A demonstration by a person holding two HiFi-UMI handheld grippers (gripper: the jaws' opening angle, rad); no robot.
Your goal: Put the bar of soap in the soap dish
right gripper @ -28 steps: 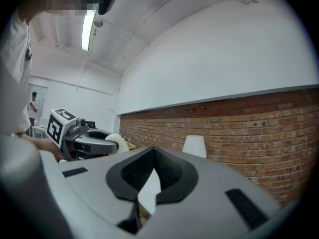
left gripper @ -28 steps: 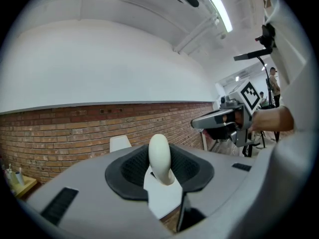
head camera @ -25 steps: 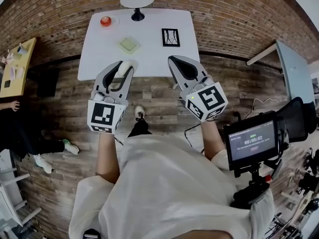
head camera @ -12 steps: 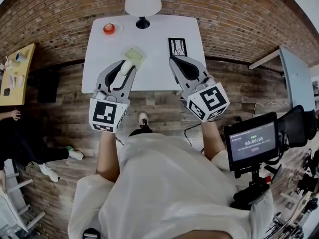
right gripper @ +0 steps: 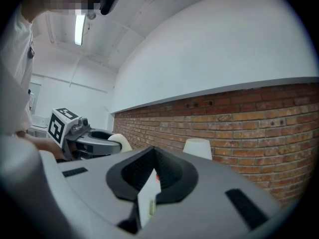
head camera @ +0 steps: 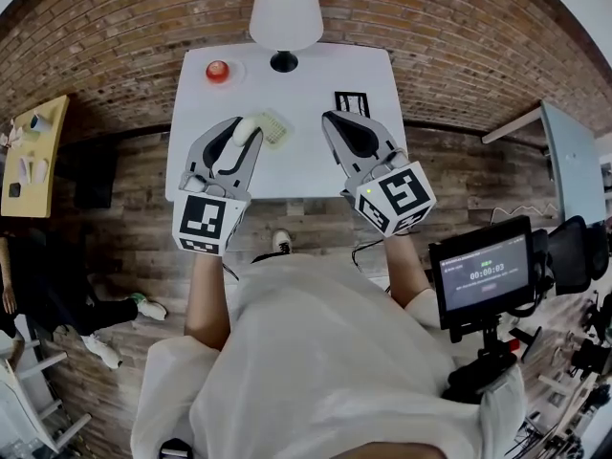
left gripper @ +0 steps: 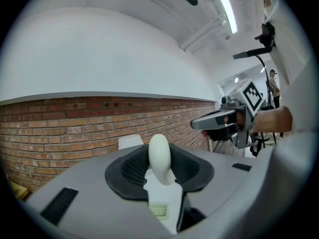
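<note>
Left claw (left gripper: 160, 169): grey jaws with black ribbed pads, clamped on a white oval bar of soap (left gripper: 159, 151) standing upright.
Through the gap below: white surface (left gripper: 167, 195); pale green gridded soap dish (left gripper: 158, 209).
Beyond: white lampshade (left gripper: 130, 142); red brick wall (left gripper: 70, 128).
At right: grey right claw (left gripper: 195, 125), level, held in a hand (left gripper: 269, 119); black-and-white marker cube (left gripper: 251, 96) on top.

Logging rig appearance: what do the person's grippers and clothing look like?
Both the left gripper and right gripper have grey moulded bodies with black ribbed pads inside the jaws. Each carries a white cube with black square markers. The person wears a loose white short-sleeved top.
</note>
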